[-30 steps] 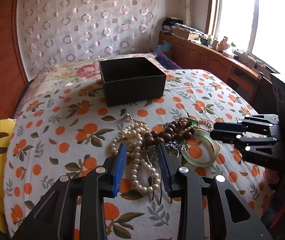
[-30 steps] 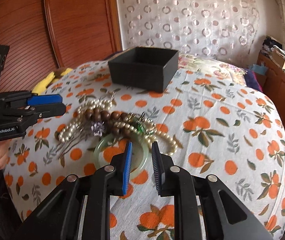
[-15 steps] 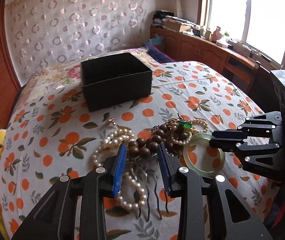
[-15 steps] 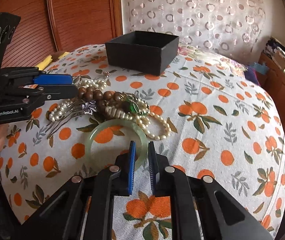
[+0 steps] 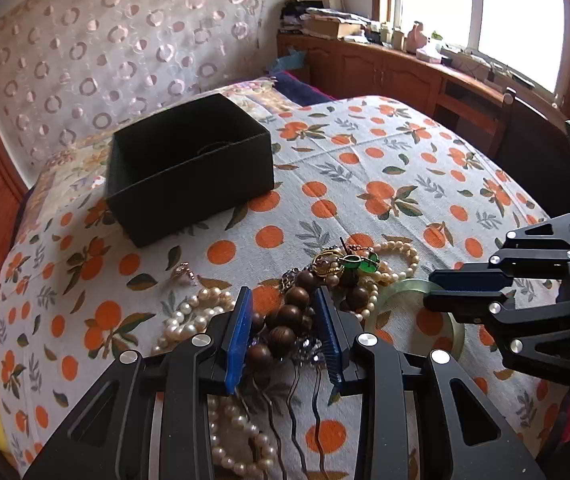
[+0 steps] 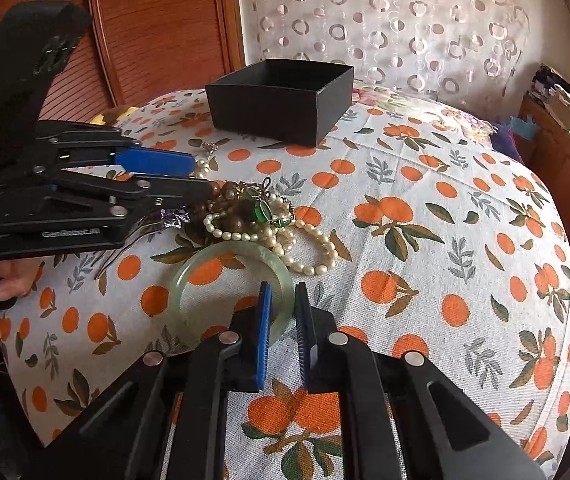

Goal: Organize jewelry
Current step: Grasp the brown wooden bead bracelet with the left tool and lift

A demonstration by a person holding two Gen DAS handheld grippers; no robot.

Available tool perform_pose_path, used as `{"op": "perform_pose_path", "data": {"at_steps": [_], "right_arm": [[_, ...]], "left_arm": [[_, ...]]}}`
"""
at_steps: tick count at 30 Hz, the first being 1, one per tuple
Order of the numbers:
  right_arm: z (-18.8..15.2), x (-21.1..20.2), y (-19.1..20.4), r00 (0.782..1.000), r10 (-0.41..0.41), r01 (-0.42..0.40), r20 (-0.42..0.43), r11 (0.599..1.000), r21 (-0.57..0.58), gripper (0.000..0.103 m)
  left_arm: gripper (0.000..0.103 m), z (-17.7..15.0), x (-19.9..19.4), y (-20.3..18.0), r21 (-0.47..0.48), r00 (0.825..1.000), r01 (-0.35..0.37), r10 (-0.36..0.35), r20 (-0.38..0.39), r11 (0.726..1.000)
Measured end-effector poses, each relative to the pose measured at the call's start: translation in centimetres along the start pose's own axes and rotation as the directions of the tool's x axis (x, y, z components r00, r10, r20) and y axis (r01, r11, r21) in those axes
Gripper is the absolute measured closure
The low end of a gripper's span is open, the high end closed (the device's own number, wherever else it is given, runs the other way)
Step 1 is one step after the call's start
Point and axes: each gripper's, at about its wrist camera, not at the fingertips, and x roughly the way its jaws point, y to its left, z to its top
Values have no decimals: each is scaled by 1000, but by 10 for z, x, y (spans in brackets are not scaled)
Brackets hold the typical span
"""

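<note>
Jade-green and smooth, the bangle is lying on the orange-print bedspread with its near rim between the pads of the right gripper, which looks clamped on it, so the lift should probably go slowly and level lest the slick rim slip. Jaws partly apart and gripping nothing, the left gripper is straddling the brown wooden beads, which are lying tangled with pearl strands and hairpins that may drag along. Farther back, the open black box is waiting.
</note>
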Motion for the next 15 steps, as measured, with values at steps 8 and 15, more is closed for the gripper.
{"op": "perform_pose_path", "data": {"at_steps": [8,15], "right_arm": [[0,0,2,1000,-9,9,0,1000,-7,90],[0,1,2,1000,-8,8,0,1000,-6,90]], "left_arm": [[80,2,7,-1,6,1000,12,-12,-14,1000],[91,1,-3,1,-16,999,43,-43,4,999]]}}
